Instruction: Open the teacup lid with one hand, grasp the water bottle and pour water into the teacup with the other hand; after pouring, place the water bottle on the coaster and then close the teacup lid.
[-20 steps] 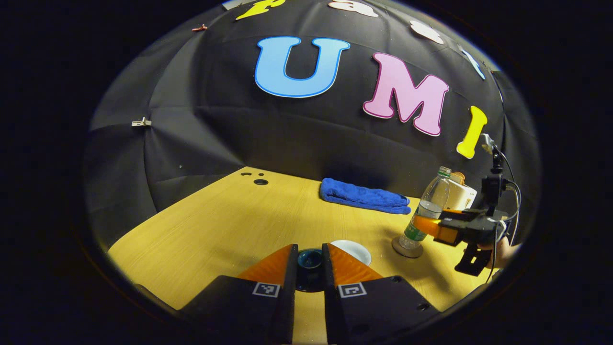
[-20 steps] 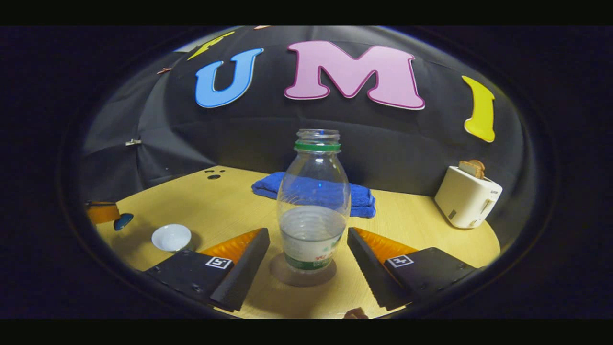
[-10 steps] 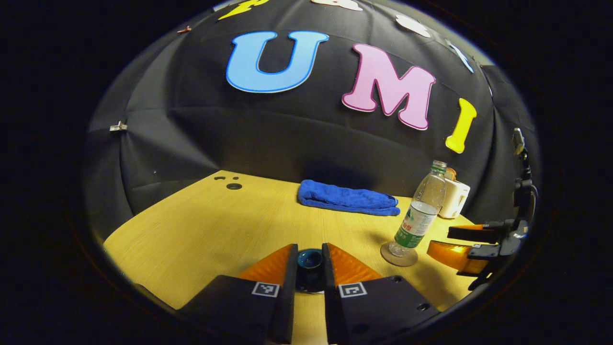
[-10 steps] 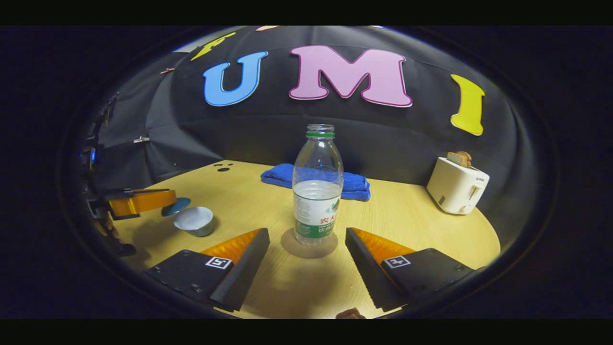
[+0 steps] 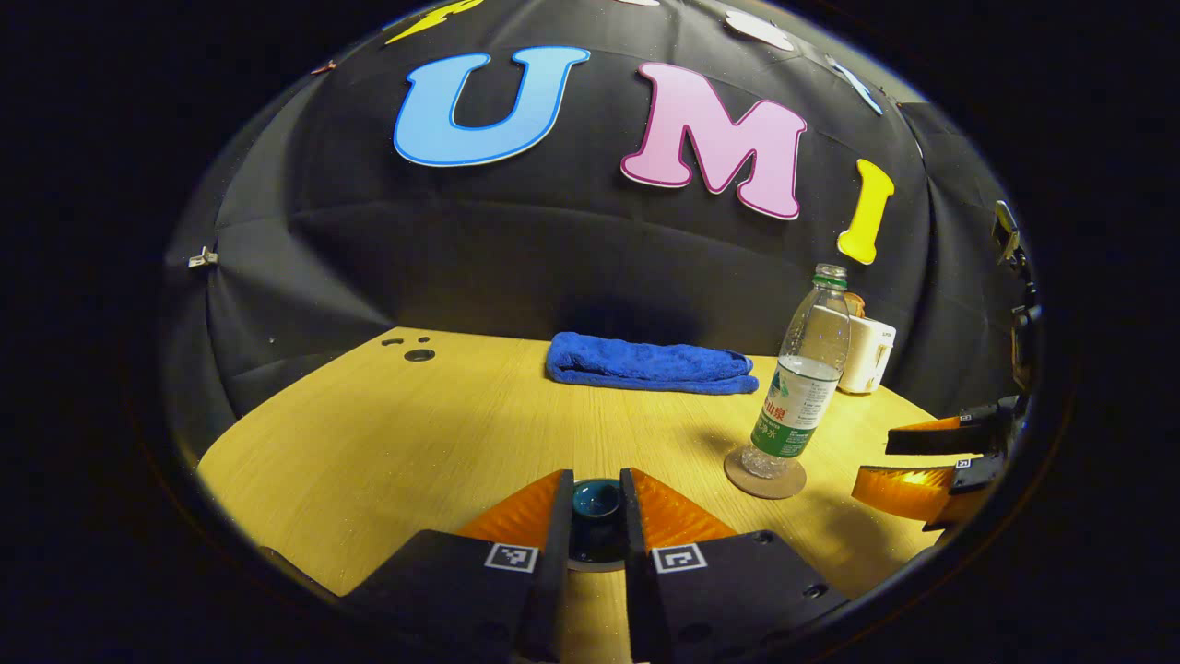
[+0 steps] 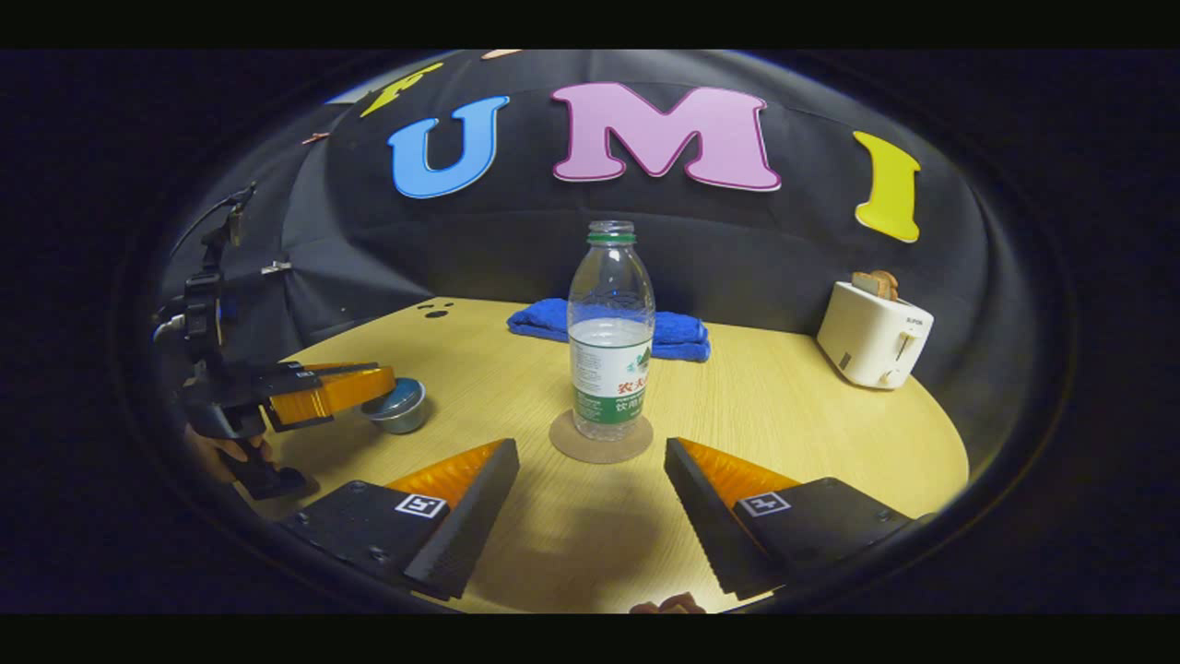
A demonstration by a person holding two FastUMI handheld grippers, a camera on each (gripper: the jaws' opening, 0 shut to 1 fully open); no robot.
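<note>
Wooden table (image 6: 811, 443), labelled water bottle (image 6: 610, 341) upright on coaster (image 6: 600, 436), right tool (image 6: 590, 489) released, left tool (image 5: 595, 516) grasping teacup lid (image 5: 595, 503).

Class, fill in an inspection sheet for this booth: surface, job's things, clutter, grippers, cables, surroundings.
Surface: wooden table, dry, small holes at the far left.
Job's things: bottle upright on the coaster, uncapped, part full; lid at the teacup, seated or not cannot tell.
Clutter: folded towel; toaster with toast.
Grippers: left gripper shut on the lid's knob; right gripper open, clear of the bottle.
Cables: thin lead on the left gripper's mount.
Surroundings: black cloth wall, clipped.
</note>
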